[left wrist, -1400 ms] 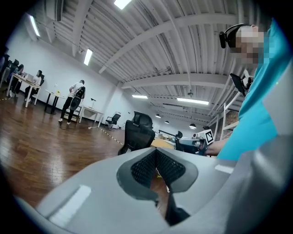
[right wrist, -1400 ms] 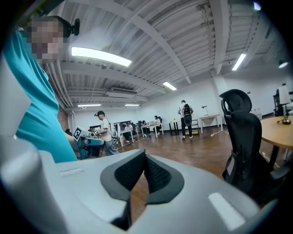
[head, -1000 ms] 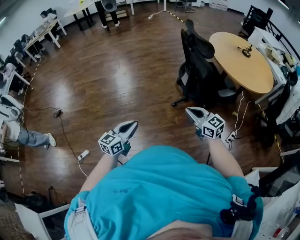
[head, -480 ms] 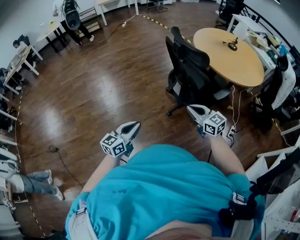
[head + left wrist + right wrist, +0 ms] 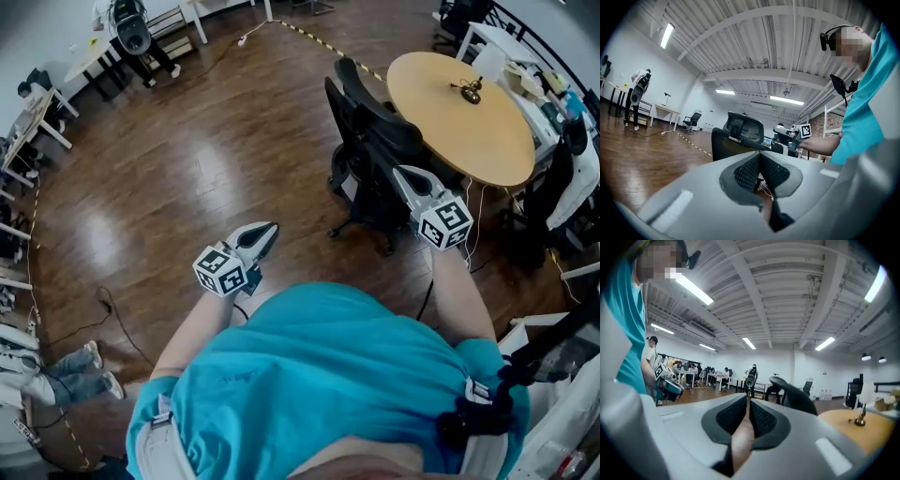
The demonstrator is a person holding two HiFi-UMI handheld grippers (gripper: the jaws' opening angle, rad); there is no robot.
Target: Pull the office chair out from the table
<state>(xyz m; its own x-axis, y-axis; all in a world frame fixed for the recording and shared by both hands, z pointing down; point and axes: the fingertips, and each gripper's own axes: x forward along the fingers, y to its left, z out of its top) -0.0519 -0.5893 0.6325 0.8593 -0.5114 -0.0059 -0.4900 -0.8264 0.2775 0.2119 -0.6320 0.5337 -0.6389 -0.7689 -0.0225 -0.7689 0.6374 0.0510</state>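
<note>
A black office chair (image 5: 367, 141) with a headrest stands tucked against the round wooden table (image 5: 469, 127), its back toward me. My right gripper (image 5: 409, 178) is shut and empty, its tips just over the chair's seat side, close to the backrest; contact cannot be told. My left gripper (image 5: 264, 232) is shut and empty above bare floor, well left of the chair. In the left gripper view the chair back (image 5: 738, 136) rises beyond the closed left gripper (image 5: 760, 157). The right gripper view has the headrest (image 5: 793, 398) and table edge (image 5: 855, 427) past the closed right gripper (image 5: 748, 401).
A small brass object (image 5: 467, 89) sits on the table. Cables (image 5: 473, 220) trail on the floor right of the chair. Another chair with pale cloth (image 5: 562, 173) stands at the right. Desks (image 5: 37, 117) and a standing person (image 5: 131, 33) are far left.
My right gripper has moved forward and up to the chair's back. The chair and table now lie closer in the head view. The left gripper has barely shifted.
</note>
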